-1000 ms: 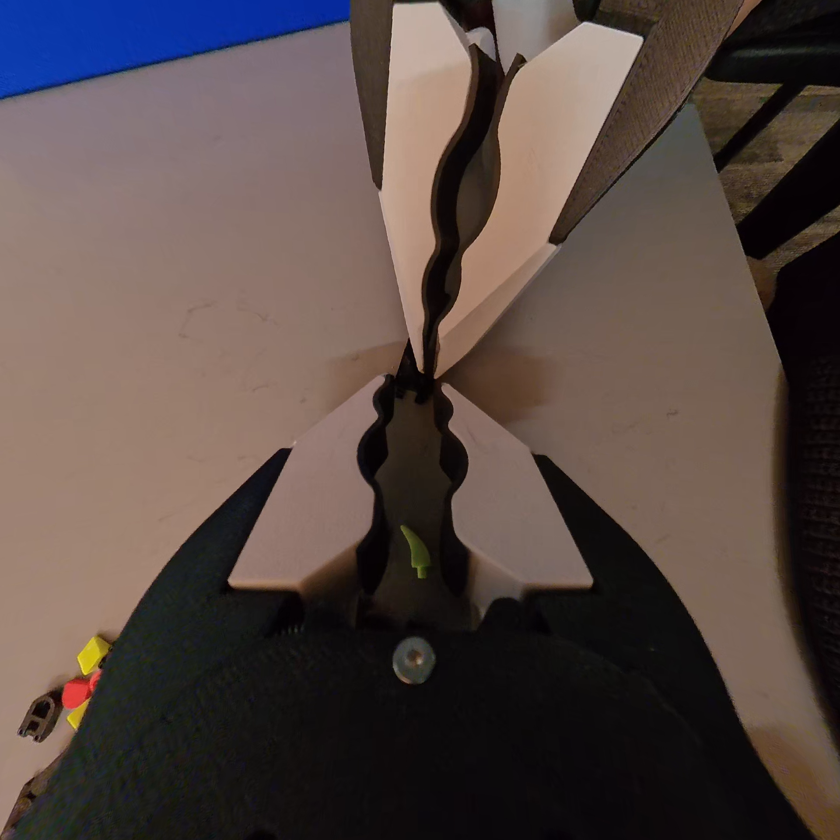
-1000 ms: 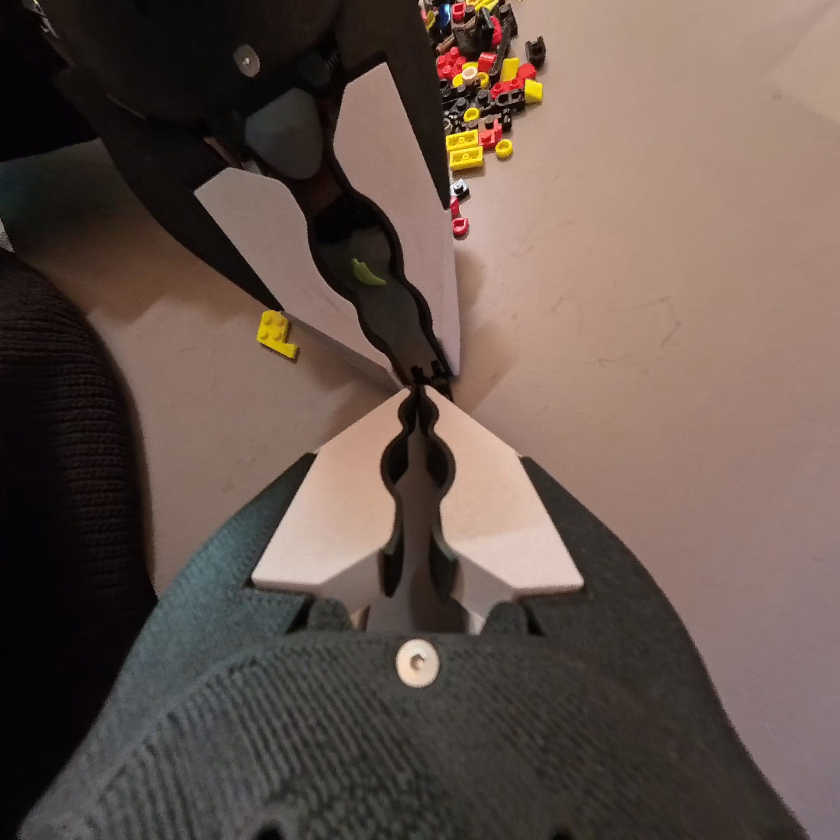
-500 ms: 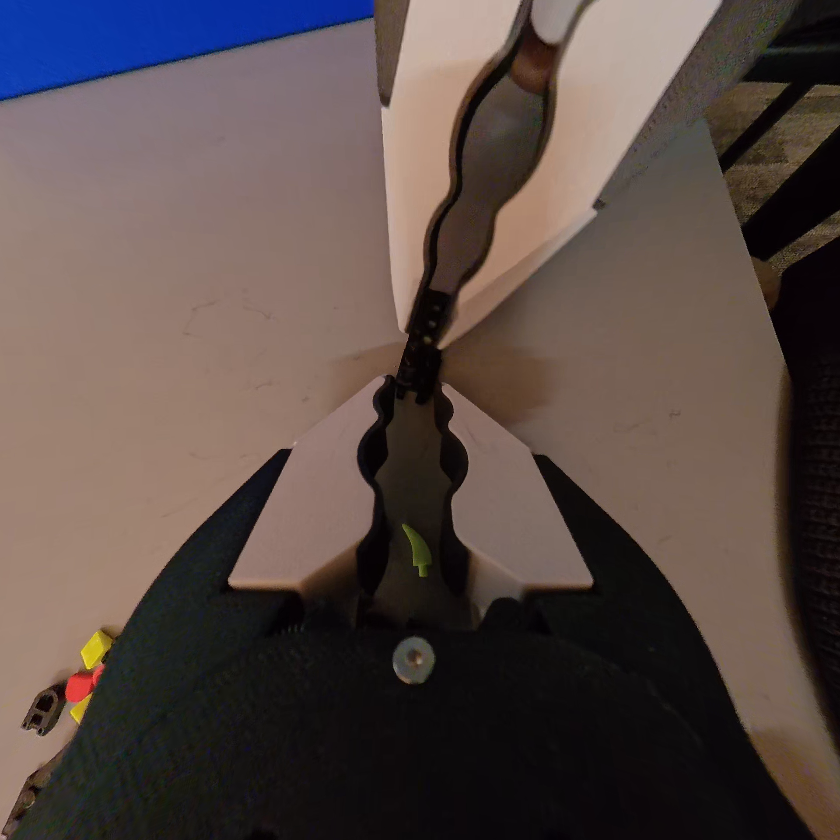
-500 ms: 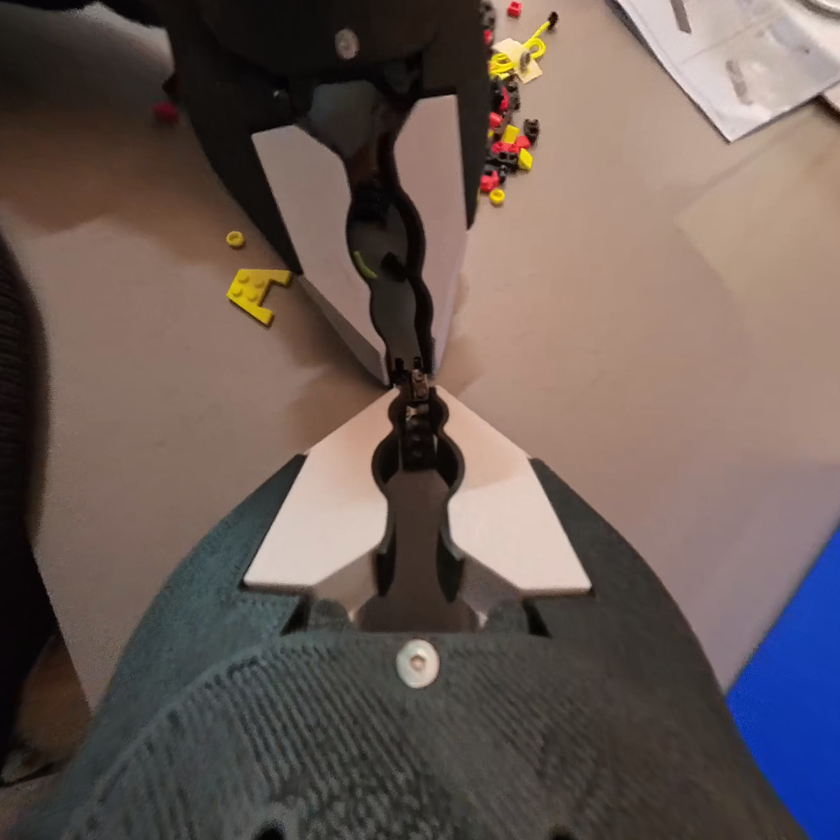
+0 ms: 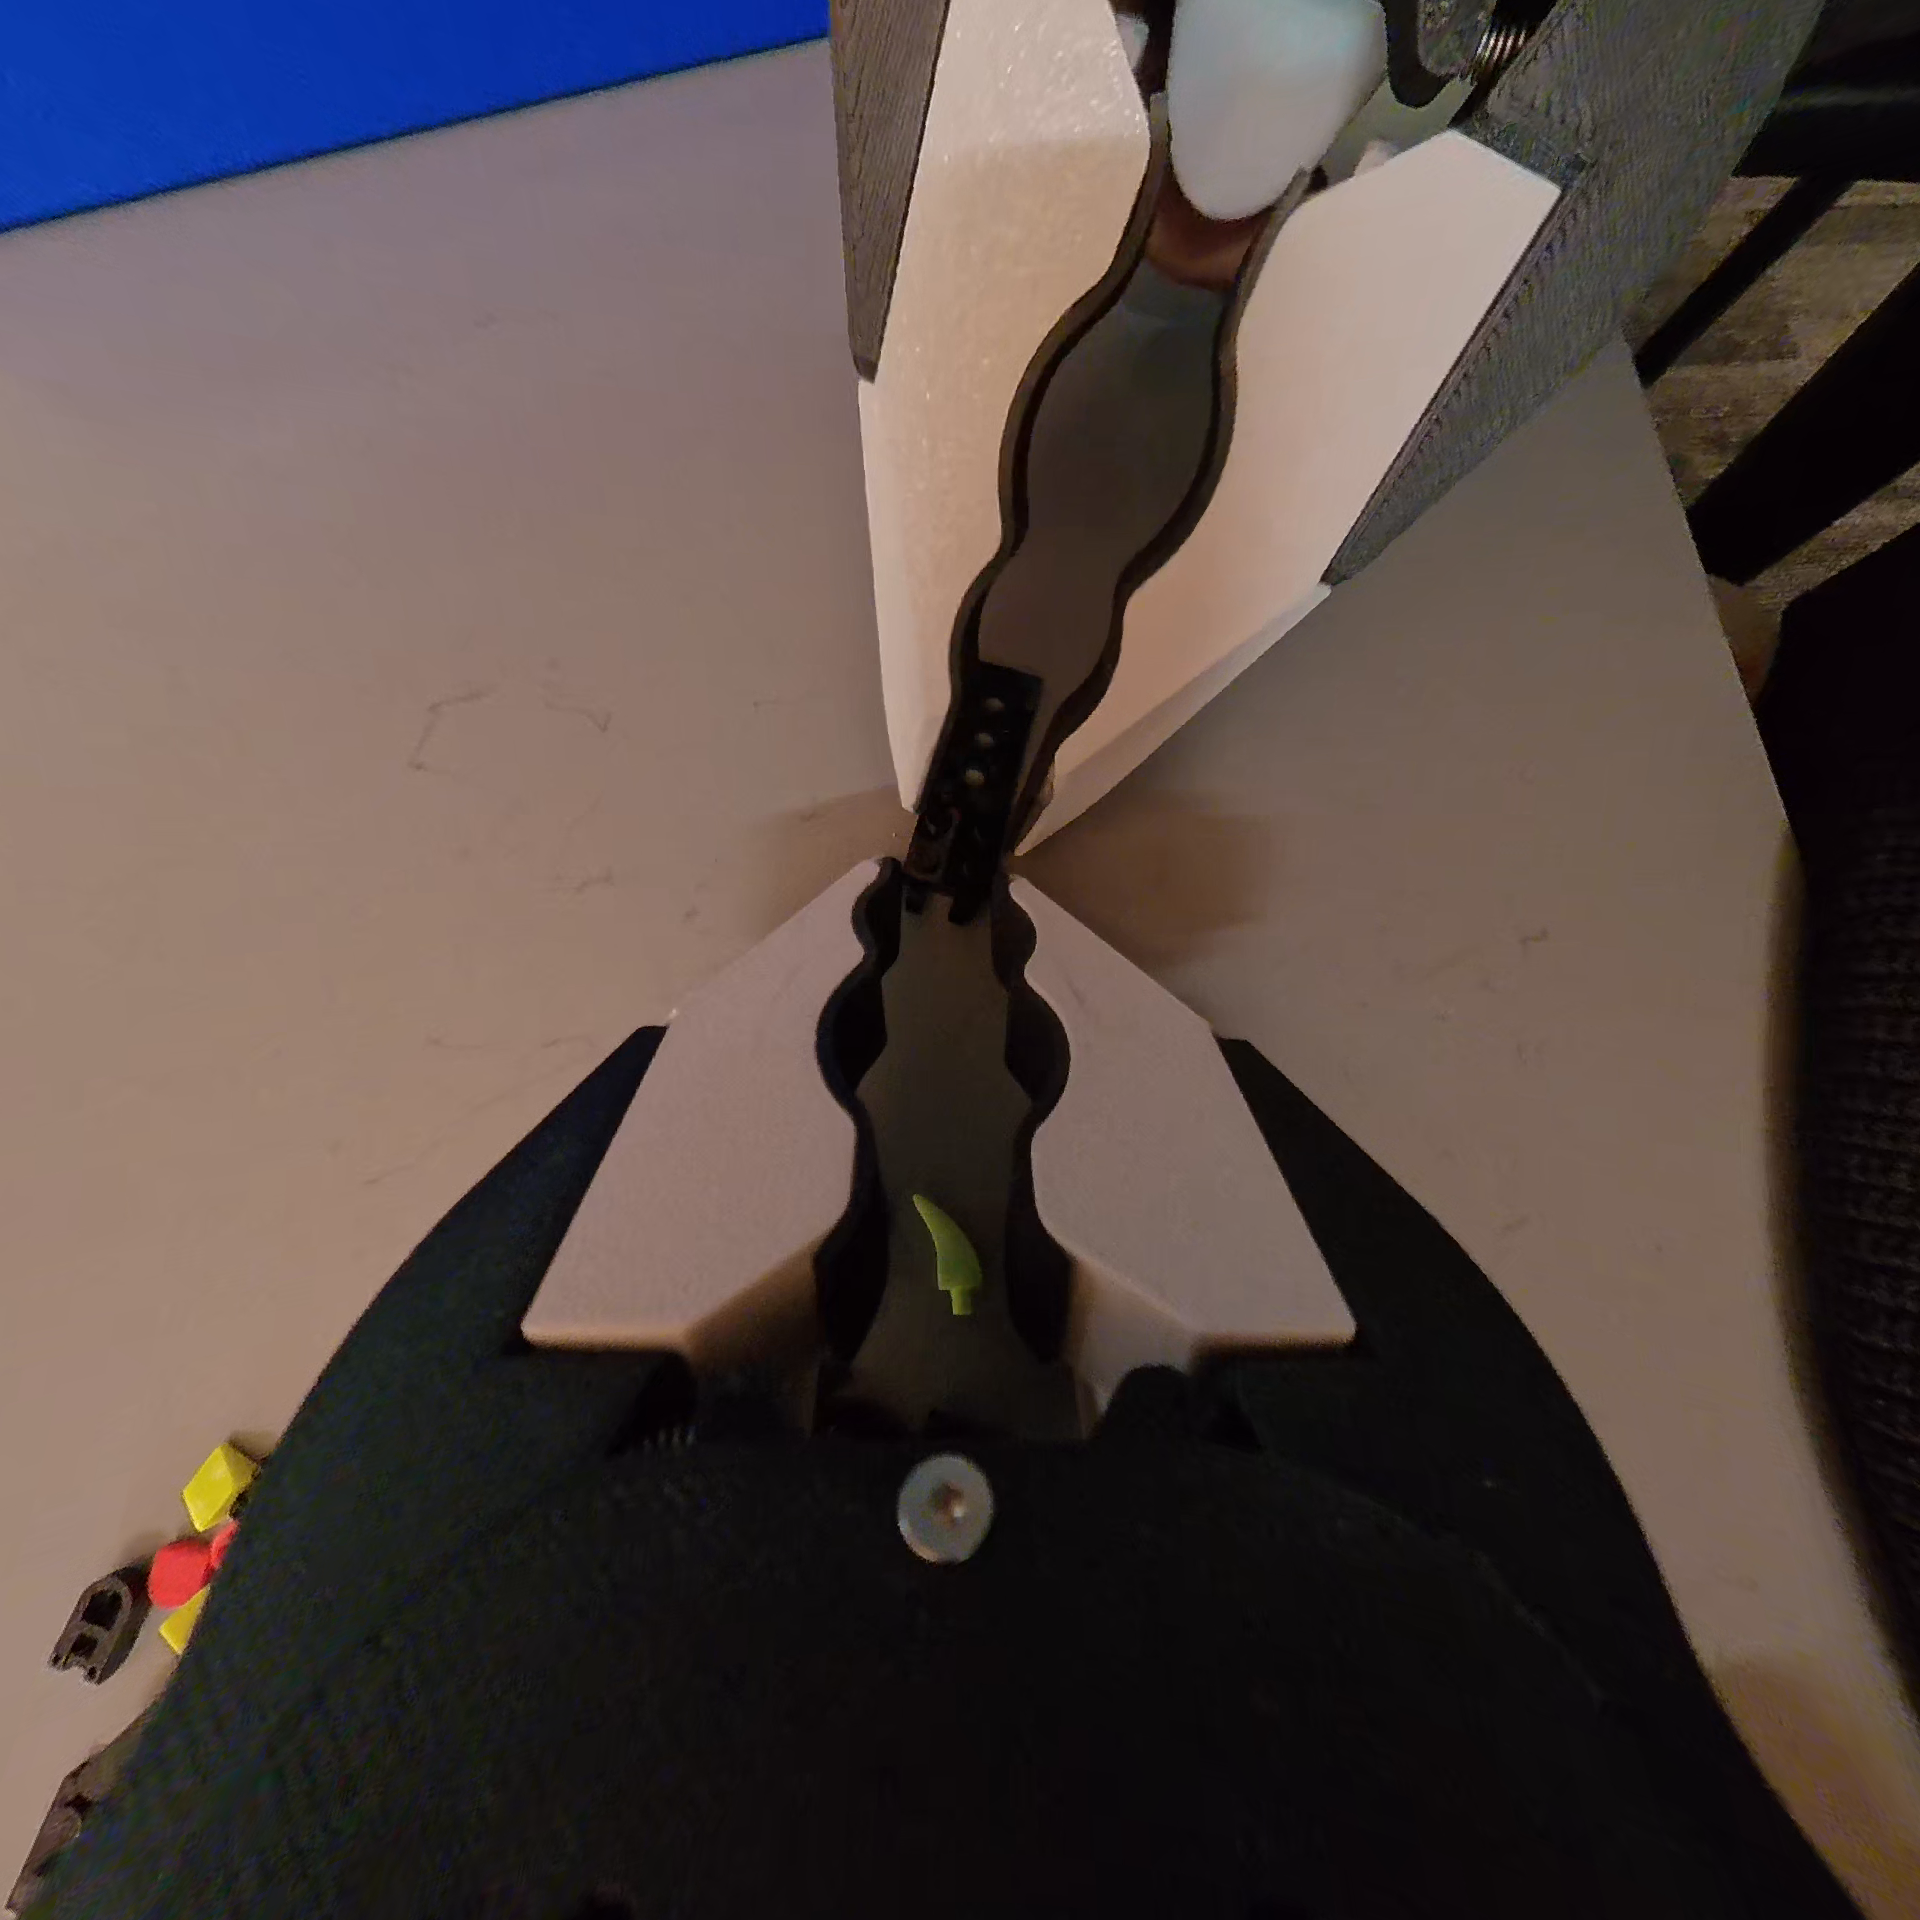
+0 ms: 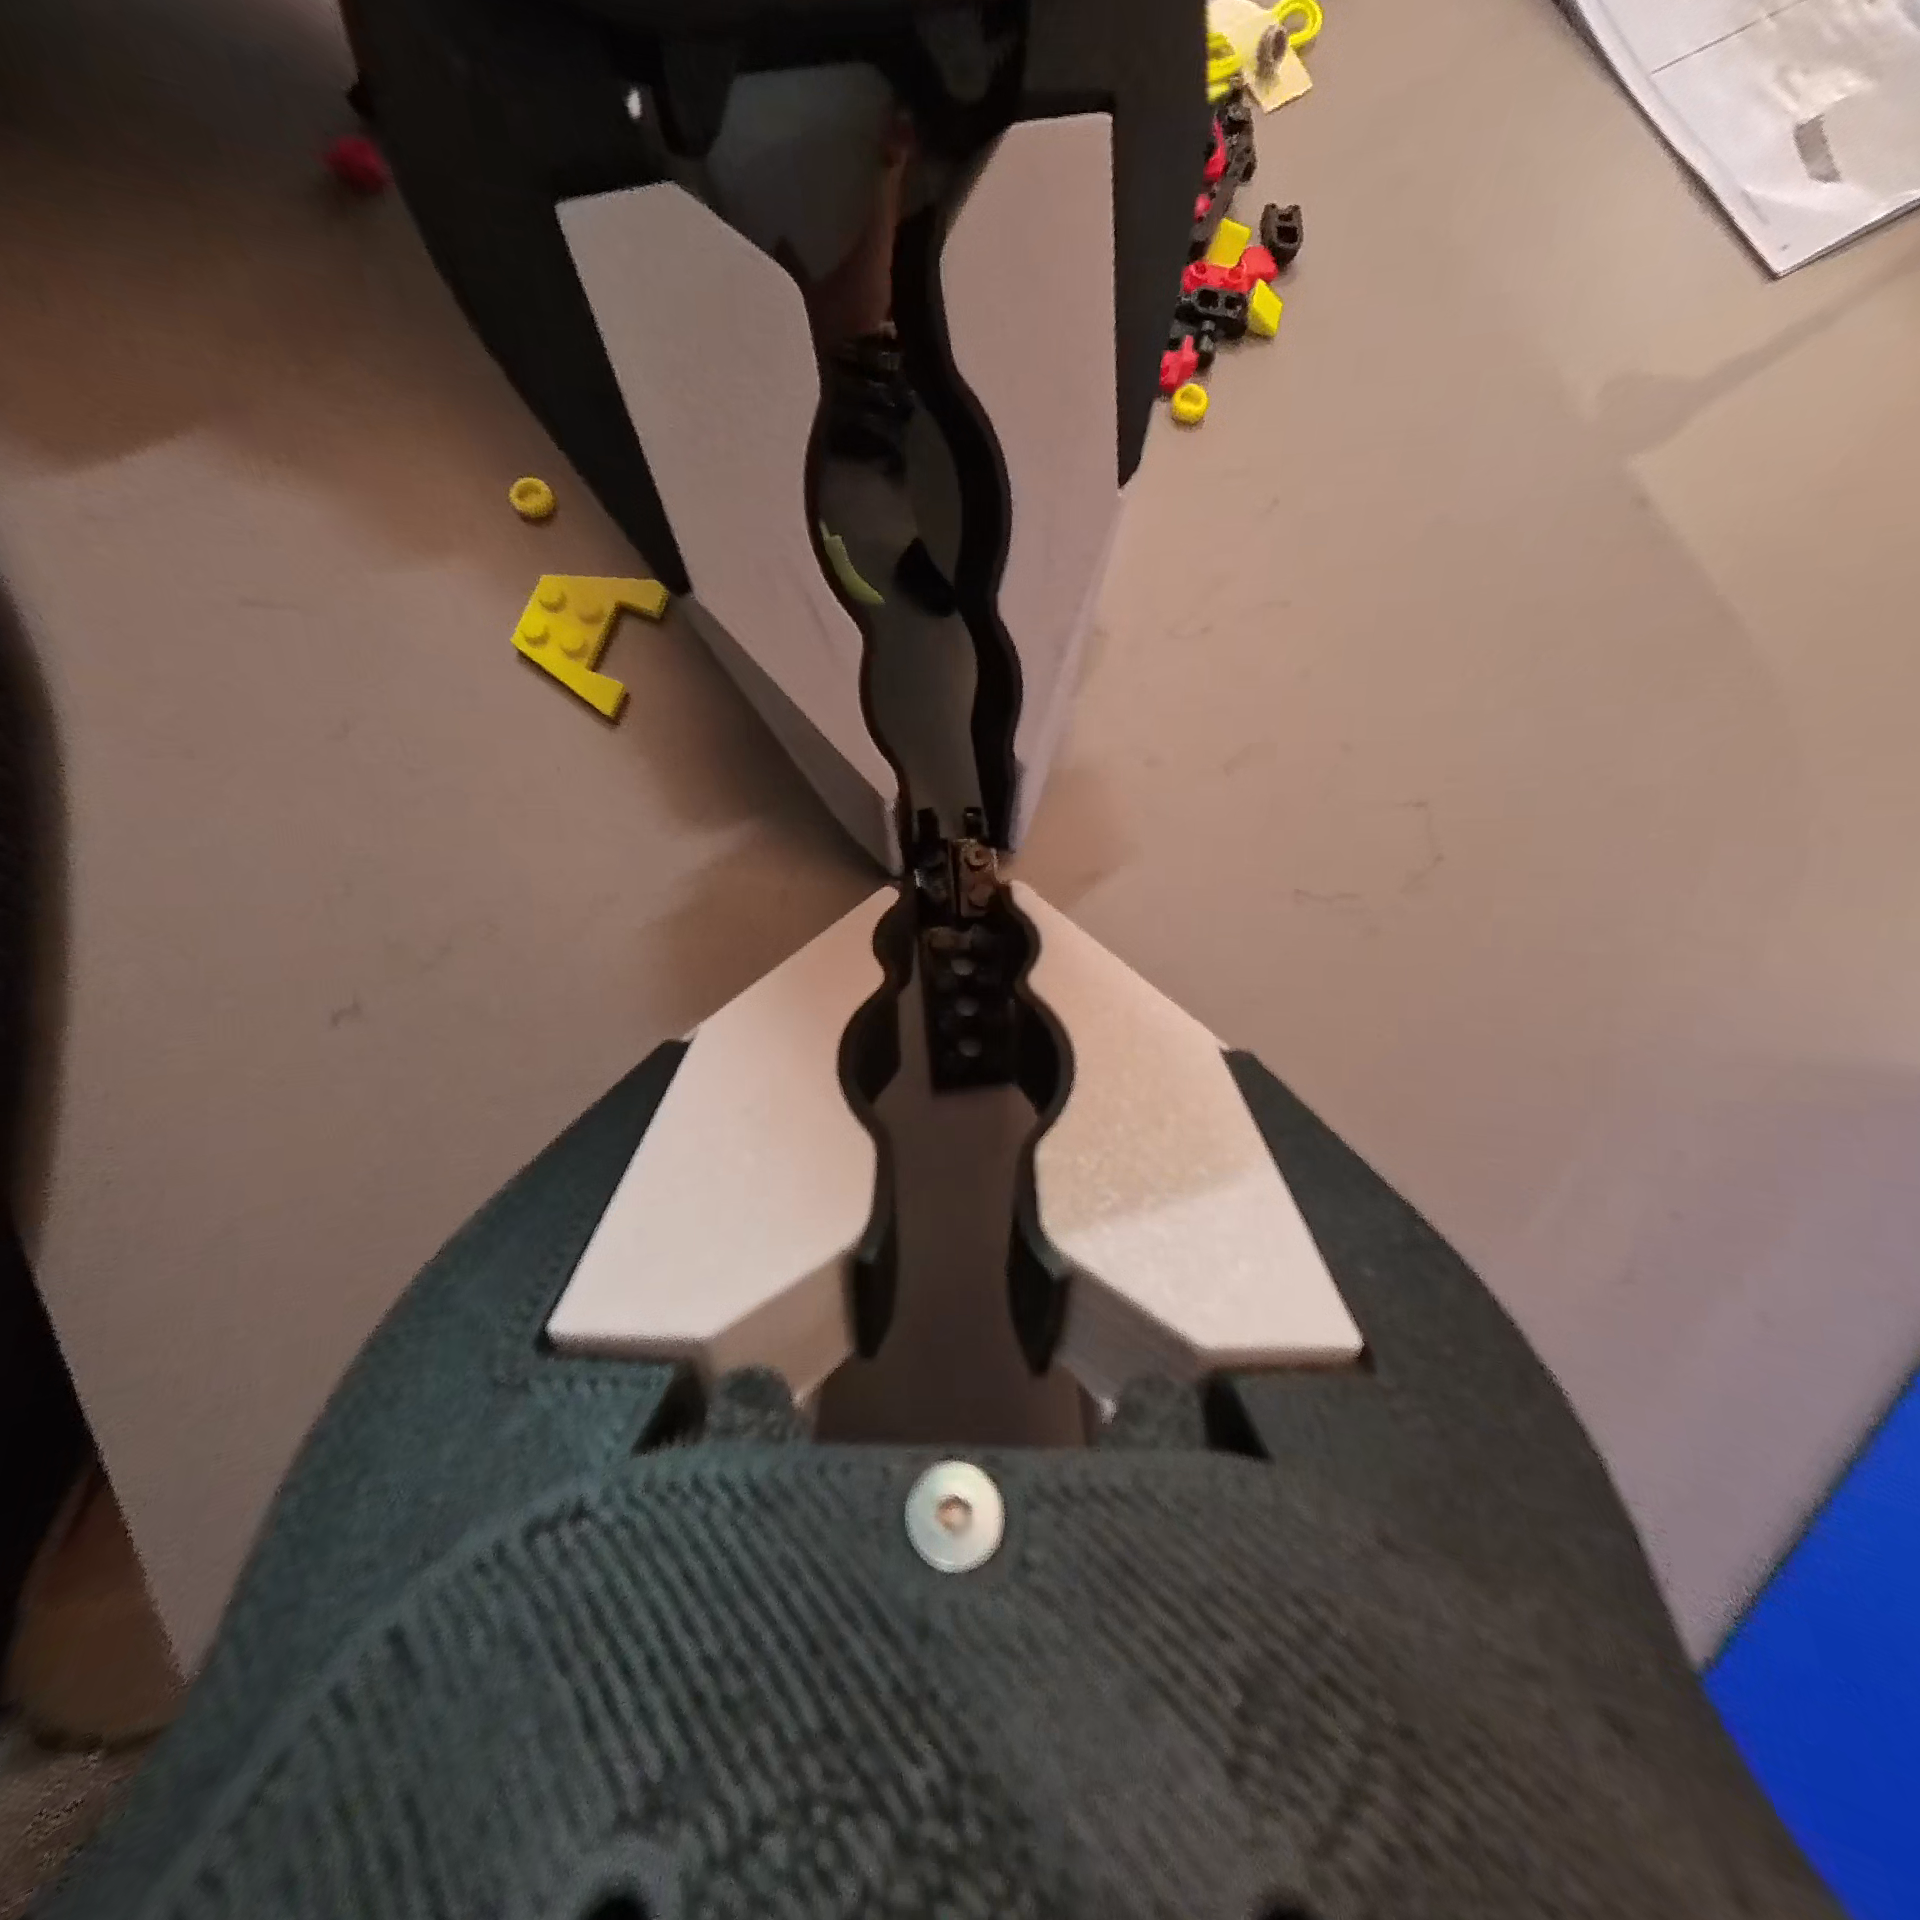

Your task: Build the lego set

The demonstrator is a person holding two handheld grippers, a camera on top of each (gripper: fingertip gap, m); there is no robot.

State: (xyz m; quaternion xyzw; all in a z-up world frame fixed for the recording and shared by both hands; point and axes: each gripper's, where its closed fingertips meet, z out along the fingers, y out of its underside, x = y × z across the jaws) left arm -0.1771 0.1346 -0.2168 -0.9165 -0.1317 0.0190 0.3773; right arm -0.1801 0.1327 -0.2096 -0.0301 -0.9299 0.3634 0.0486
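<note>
Looks like a desk or hobby-table setup indoors, home or office, can't tell which. Plain beige tabletop (image 6: 1455, 935) with scuffs, loose lego pieces (image 6: 1226, 291) scattered at one end, printed instruction sheet (image 6: 1787, 114) at the corner. Blue surface (image 5: 312, 83) past the table edge, dark chair legs (image 5: 1787, 312) on carpet beside it.

A beige tabletop (image 6: 1455, 727) is seen beneath both tongs. Printed paper sheets (image 6: 1766, 135) are laid at its far right corner in the right wrist view. A blue surface (image 5: 312, 94) is seen beyond the table's edge, far left of the left tongs.
</note>
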